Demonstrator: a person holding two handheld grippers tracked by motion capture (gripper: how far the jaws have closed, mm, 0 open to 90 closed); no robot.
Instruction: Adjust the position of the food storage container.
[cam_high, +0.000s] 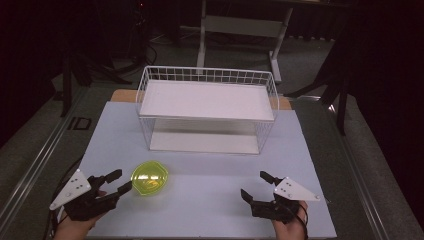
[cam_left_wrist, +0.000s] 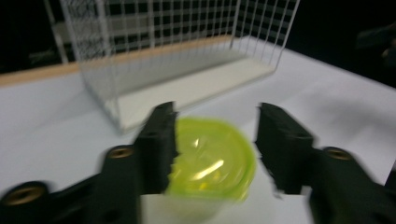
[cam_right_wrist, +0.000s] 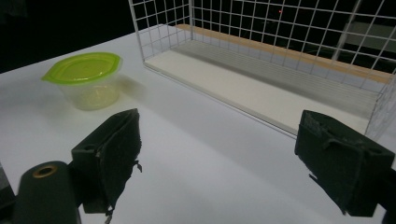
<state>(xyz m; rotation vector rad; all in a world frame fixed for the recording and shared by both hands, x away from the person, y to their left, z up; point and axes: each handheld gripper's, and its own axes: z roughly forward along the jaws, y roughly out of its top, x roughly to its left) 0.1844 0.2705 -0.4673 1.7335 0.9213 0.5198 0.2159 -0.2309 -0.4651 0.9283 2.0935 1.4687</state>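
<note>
A clear plastic container with a lime-green lid stands on the white table top at the front left. My left gripper is just left of it, jaws apart and pointing at it. In the left gripper view the container lies between the jaws; the left one overlaps the lid's edge and a gap shows beside the right one. Whether a pad touches it is unclear in the blur. My right gripper rests near the front right, open, with nothing between its jaws. Its own view has the container far off to the left.
A white wire basket with a white shelf across its top and a white floor board stands at the middle back of the table. It fills the back of both gripper views. A dark floor and a desk frame lie beyond the table.
</note>
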